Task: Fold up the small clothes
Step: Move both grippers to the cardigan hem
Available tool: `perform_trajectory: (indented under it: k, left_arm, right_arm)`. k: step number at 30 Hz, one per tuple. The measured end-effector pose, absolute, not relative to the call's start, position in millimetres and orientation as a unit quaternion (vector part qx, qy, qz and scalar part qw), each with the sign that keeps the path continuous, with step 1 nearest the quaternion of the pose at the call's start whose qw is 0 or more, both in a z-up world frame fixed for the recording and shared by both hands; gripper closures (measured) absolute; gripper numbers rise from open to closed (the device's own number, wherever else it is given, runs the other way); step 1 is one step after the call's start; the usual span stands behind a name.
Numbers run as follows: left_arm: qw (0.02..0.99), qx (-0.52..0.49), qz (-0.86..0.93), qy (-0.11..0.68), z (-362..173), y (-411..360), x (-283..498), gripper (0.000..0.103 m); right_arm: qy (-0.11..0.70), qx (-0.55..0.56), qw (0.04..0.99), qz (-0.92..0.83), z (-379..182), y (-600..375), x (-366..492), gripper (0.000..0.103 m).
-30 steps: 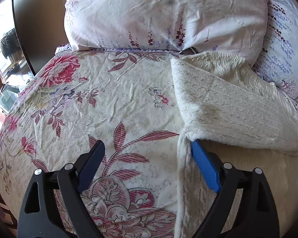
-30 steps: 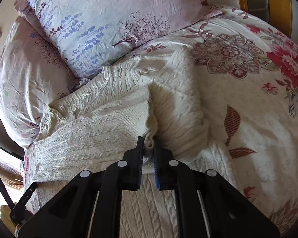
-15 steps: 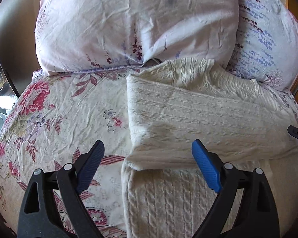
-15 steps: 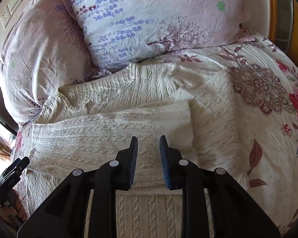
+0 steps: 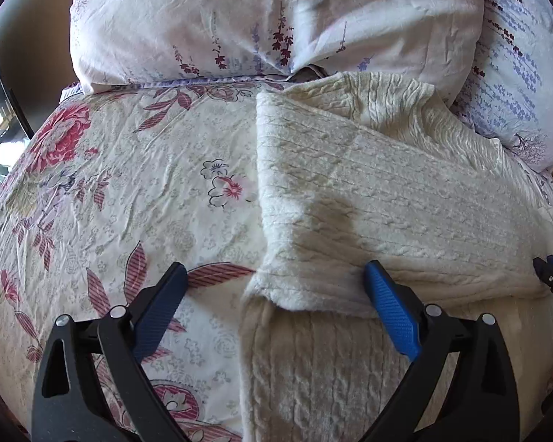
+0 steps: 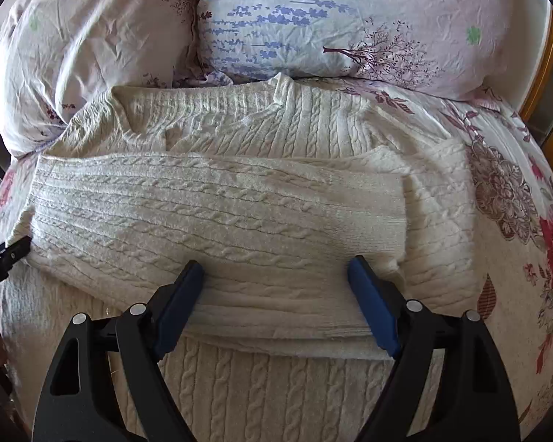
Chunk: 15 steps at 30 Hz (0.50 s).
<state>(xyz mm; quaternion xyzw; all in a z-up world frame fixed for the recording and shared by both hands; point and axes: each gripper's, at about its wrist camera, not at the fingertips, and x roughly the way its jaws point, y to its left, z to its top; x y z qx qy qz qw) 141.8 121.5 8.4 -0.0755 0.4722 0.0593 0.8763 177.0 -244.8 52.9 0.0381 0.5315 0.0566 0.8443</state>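
Right wrist alone shows the sweater's neckline; both grippers gape wide, holding nothing.

A cream cable-knit sweater lies flat on the bed, its ribbed neckline pointing toward the pillows and nearly touching them. One sleeve is folded straight across the chest, running sideways from one shoulder to the other flank, its cable pattern crossing the body's cables at a right angle. The ribbed cuff of that sleeve ends near the sweater's side edge. Seen from the left wrist camera, the sweater shows the folded sleeve as a thick, fuzzy band with a soft, rounded fold edge, lying over the lower body panel, whose vertical cables run down out of view. The knit is lightly rumpled around the collar.
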Motion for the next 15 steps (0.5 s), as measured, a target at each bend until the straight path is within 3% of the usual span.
perform_trajectory:
  k: [12,15]
  left_arm:
    - [0.882,-0.169,0.015,0.439,38.6,168.1,36.6,0.008]
    - [0.870,-0.214,-0.006,0.445,31.8,172.3,11.2,0.015]
  right_arm:
    - [0.484,0.241,0.840,0.035,79.3,-382.2,91.5,0.020]
    - [0.493,0.294,0.817,0.058,71.0,-407.0,64.9,0.020]
